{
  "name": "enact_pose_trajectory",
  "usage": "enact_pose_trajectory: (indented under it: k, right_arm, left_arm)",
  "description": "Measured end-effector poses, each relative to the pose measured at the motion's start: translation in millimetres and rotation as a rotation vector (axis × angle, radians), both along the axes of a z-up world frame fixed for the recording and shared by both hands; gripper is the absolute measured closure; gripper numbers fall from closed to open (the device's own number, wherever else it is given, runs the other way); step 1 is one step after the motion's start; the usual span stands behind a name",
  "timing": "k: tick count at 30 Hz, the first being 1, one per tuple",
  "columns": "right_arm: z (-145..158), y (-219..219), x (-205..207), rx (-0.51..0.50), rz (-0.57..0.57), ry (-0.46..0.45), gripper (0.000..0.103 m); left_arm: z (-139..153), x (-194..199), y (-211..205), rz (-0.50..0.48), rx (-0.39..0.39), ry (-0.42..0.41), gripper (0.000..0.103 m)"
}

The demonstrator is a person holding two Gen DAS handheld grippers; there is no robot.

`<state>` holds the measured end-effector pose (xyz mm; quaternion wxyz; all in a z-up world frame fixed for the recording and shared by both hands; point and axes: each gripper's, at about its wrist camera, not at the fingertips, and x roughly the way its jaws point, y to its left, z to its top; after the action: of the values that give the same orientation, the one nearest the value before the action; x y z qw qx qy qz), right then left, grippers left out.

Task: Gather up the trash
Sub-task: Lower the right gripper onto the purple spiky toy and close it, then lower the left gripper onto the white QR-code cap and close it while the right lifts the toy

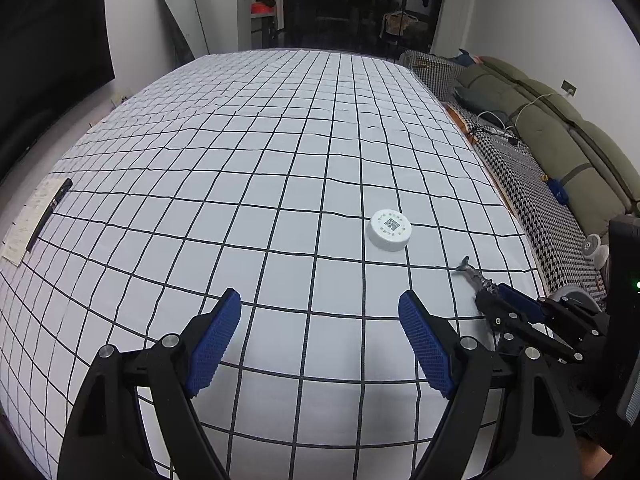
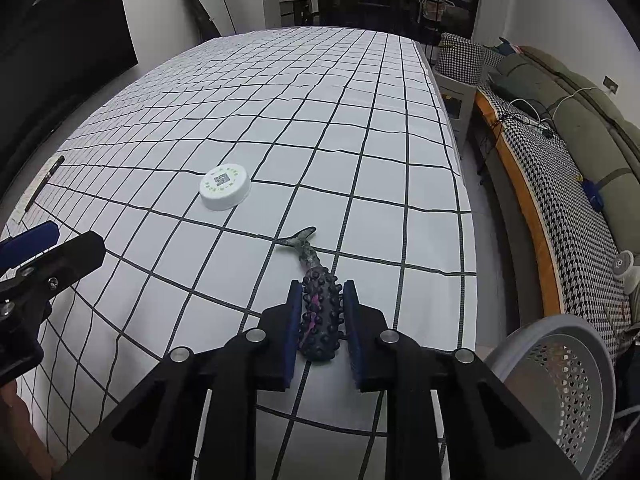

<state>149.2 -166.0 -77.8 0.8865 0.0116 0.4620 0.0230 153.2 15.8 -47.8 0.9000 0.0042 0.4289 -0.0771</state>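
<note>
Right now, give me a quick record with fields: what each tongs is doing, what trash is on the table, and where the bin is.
left tongs: open, holding nothing, above the checked tablecloth
right tongs: shut on the knobbly fish-tailed toy, tail pointing away
loose trash: white round lid with a QR label, lying on the cloth beyond the toy
bin: grey perforated basket, off the table's right edge
far left edge: black pen on paper

Left gripper (image 1: 320, 320), low in its frame, has jaws spread wide. Right gripper (image 2: 322, 312), lower centre, has jaws clamped on a studded object.
</note>
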Motion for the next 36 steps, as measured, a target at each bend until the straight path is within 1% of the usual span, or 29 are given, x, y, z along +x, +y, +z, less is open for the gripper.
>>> enact_pose_trajectory:
  k: [4, 9, 13, 19, 25, 31, 34, 36]
  right_arm:
    - [1, -8, -2, 0.04, -0.015, -0.01, 0.083]
    - [14, -29, -12, 0.112, -0.06, -0.034, 0.083]
    - [23, -45, -22, 0.147, -0.092, -0.056, 0.083]
    - [25, -61, -30, 0.189, -0.123, -0.067, 0.083]
    - [24, -68, -33, 0.214, -0.129, -0.069, 0.083]
    - [24, -72, -35, 0.223, -0.136, -0.072, 0.083]
    - [23, -75, -35, 0.228, -0.14, -0.067, 0.083]
    - [23, -76, -36, 0.23, -0.14, -0.064, 0.083]
  left_arm:
    - [0, 4, -5, -0.006, 0.009, 0.003, 0.024]
    - [-4, 12, -14, -0.025, 0.006, 0.023, 0.024]
    - [-9, 23, -27, -0.042, 0.018, 0.031, 0.024]
    - [-19, 50, -47, -0.059, 0.032, 0.063, 0.024]
    - [-30, 76, -59, -0.053, 0.053, 0.089, 0.024]
    - [-39, 86, -68, -0.058, 0.064, 0.108, 0.024]
    - [-42, 86, -75, -0.067, 0.08, 0.1, 0.026]
    - [-39, 83, -74, -0.084, 0.081, 0.09, 0.035]
